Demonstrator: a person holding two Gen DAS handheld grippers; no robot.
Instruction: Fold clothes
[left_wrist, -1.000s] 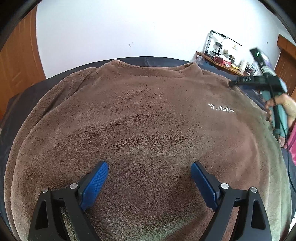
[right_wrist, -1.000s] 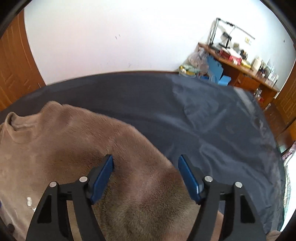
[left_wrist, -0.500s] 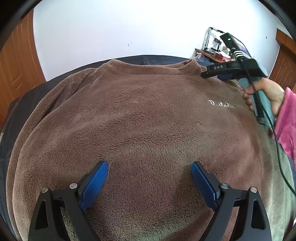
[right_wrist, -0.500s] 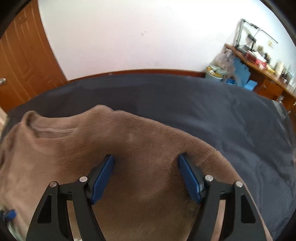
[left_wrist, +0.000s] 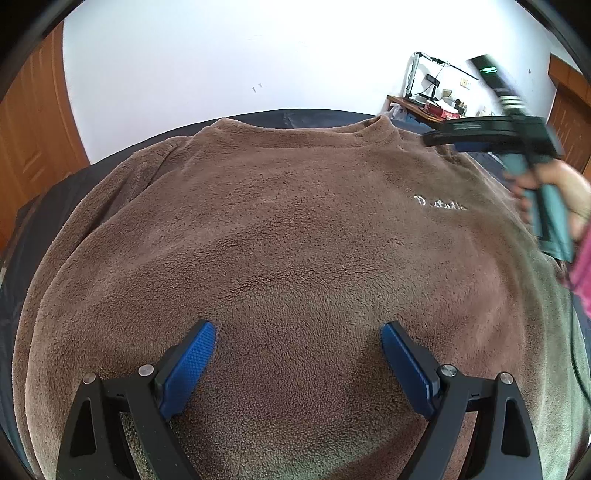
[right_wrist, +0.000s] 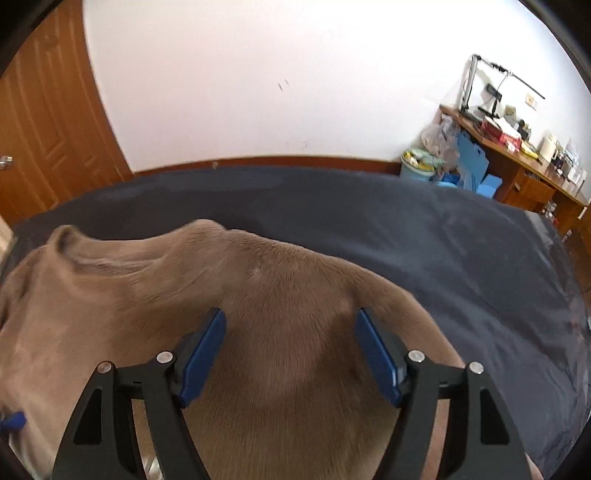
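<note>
The left gripper (left_wrist: 298, 363) is hovering with its jaws spread wide over the lower middle of the brown fleece sweatshirt (left_wrist: 295, 236), gripping nothing. The right gripper (right_wrist: 291, 350) is likewise standing with jaws apart, poised over the shoulder region near the collar (right_wrist: 74, 240) — no fabric is lying between its pads.

The sweatshirt is lying spread flat, front up, on the dark bed cover (right_wrist: 424, 229), its collar pointing toward the far edge of the bed and its white embroidered lettering (left_wrist: 439, 204) sitting toward the right side. The right-hand shoulder is running close to the bed's right portion; the left sleeve is trailing toward the left edge.

Judged from its thick pile, the garment is soft, limp and fairly bulky — probably not slippery. A pinch at a seam, such as shoulder or hem, is likely giving the firmest hold, with both layers gathered.
</note>
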